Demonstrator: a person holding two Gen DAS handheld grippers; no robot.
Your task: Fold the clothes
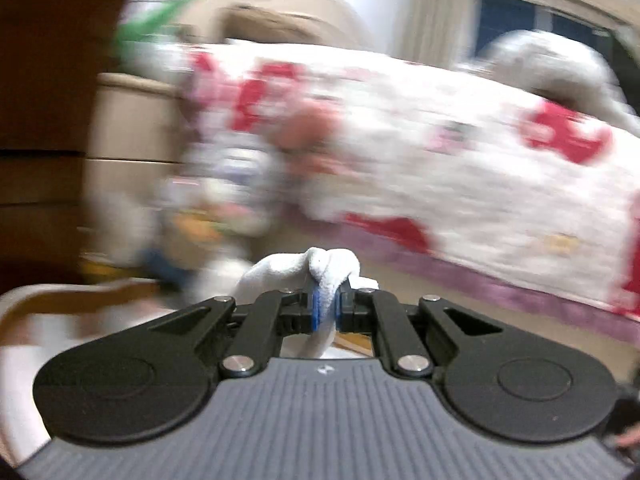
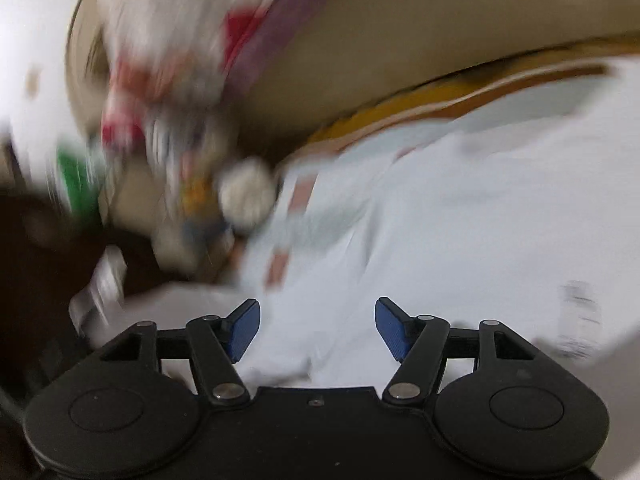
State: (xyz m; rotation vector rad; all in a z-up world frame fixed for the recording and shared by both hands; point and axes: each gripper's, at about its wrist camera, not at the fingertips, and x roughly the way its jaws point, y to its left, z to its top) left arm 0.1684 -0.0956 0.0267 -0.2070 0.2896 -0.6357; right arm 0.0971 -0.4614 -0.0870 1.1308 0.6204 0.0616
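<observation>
My left gripper is shut on a bunched fold of white cloth, which sticks out above and hangs below the blue pads. In the right wrist view my right gripper is open and empty, its blue pads wide apart just above a pale white garment spread out flat below it. The garment has dark print near its right edge. Both views are blurred by motion.
A white bedspread with red flowers and a purple border lies ahead of the left gripper. A heap of mixed colourful items lies left of the garment. A beige surface and a yellow-brown edge lie beyond it.
</observation>
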